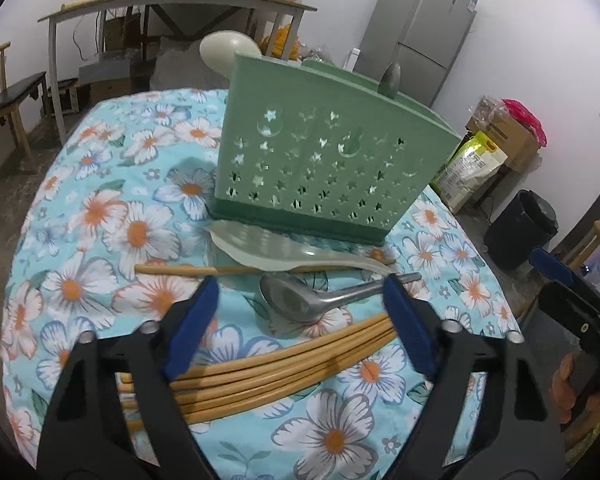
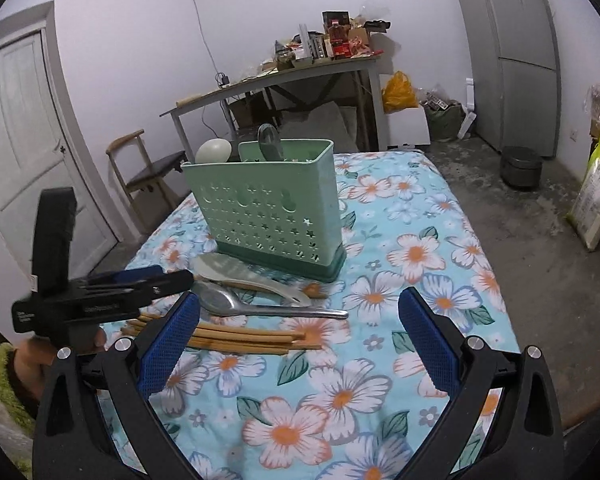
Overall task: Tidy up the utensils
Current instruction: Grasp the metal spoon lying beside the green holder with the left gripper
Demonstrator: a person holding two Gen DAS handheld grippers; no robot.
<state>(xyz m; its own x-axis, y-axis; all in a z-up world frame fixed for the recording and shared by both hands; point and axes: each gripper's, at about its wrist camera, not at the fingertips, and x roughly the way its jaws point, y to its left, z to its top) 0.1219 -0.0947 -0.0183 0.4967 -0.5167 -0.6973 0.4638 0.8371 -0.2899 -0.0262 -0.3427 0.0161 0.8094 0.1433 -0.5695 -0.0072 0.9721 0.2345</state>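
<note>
Straddling the bundle of wooden chopsticks [image 1: 284,364], my left gripper [image 1: 300,312] has its blue fingers [image 1: 192,328] spread, one on each side of the bundle, pads not pressing on the sticks. No earlier view to compare. The chopsticks lie flat on the flowered worktop [image 1: 100,208], in front of the green utensil holder [image 1: 328,160]. Between the holder and the bundle lie a metal spoon [image 1: 300,300], just past my left fingertips, and a pale rice paddle [image 1: 280,248] touching the holder's base, resting over one single chopstick [image 1: 172,269]. Two utensil handles stand upright inside the holder.

My right gripper [image 2: 300,332] hangs open over bare cloth, off to the side of the holder's front, nothing between its fingers [image 2: 428,340]; the chopstick tips end just beside its left finger.
</note>
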